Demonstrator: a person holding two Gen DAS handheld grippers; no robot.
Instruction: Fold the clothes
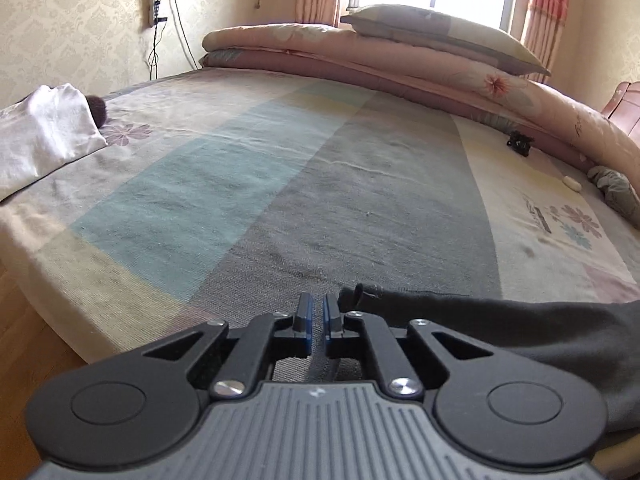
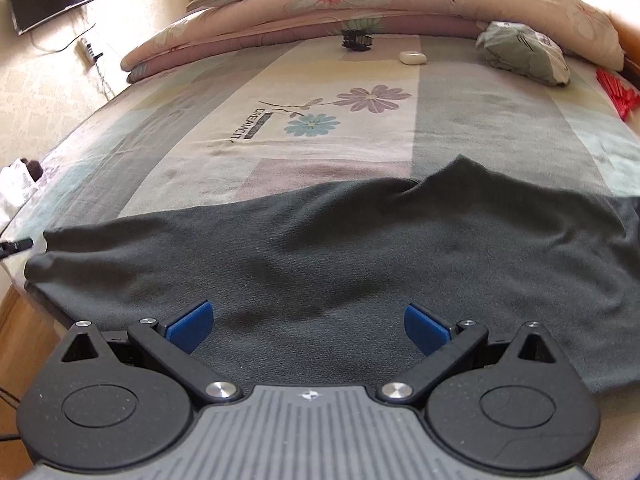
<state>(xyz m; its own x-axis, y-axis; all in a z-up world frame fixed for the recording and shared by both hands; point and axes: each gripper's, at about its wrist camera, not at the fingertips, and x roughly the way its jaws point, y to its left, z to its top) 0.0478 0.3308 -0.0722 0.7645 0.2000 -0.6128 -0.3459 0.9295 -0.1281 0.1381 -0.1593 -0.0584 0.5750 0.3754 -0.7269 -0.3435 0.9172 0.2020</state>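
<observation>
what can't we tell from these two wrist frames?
- Dark garment: its near and right edges run past the frame edge and under the right gripper body in the right wrist view, so its type is unclear.
- Left gripper: jaws nearly closed beside the garment's corner; whether cloth is pinched cannot be told.
- White clothing: cut off by the left edge in the left wrist view.
- Small black object: too small to identify.

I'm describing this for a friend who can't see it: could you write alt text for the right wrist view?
A dark grey garment lies spread across the near edge of a bed with a patchwork floral sheet; the right tool hovers over it, blue pads wide apart. At the far end lie folded pink quilts, a crumpled grey-green bundle and a small white object.
</observation>
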